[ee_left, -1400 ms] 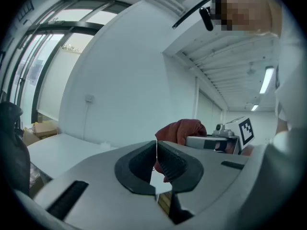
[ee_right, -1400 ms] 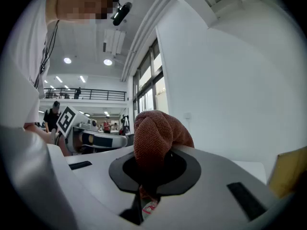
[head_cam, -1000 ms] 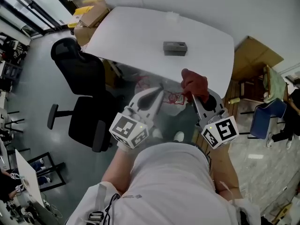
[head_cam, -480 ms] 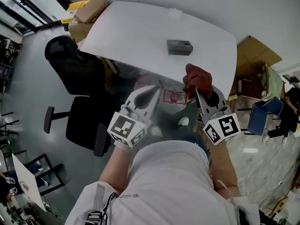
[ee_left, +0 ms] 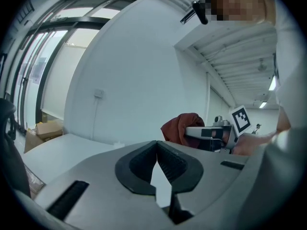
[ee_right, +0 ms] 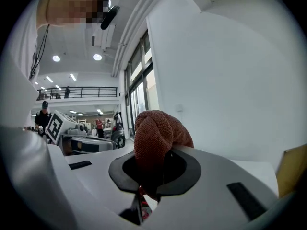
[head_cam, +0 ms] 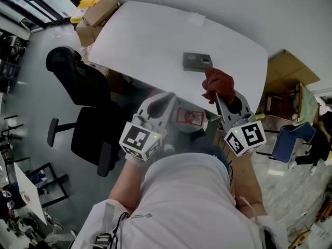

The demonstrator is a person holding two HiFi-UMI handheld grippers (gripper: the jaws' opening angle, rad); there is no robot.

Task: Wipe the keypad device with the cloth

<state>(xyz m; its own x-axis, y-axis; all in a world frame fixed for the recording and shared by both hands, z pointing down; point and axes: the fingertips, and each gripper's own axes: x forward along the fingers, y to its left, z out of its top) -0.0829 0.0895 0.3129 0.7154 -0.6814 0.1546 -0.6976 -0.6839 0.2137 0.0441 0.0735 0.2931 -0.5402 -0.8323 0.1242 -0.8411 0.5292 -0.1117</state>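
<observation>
A grey keypad device [head_cam: 196, 61] lies on the white table [head_cam: 150, 40], toward its right half. My right gripper [head_cam: 215, 96] is shut on a bunched dark-red cloth [head_cam: 218, 84], held just off the table's near edge, a short way below the device. The cloth [ee_right: 154, 137] bulges up out of the jaws in the right gripper view. My left gripper [head_cam: 172, 98] is shut with nothing in it, held to the left of the right one, off the table. In the left gripper view the pads [ee_left: 163, 163] meet and the cloth [ee_left: 181, 128] shows to the right.
A black office chair [head_cam: 85, 95] stands left of the table. Cardboard boxes [head_cam: 98, 12] sit at the table's far left corner, and a brown box [head_cam: 288, 71] and a blue chair [head_cam: 293, 134] stand on the right. A bin with a printed bag [head_cam: 188, 117] sits under the table edge.
Both grippers and the cloth have come a little closer to the table edge and the keypad device. Both grips stay as they were.
</observation>
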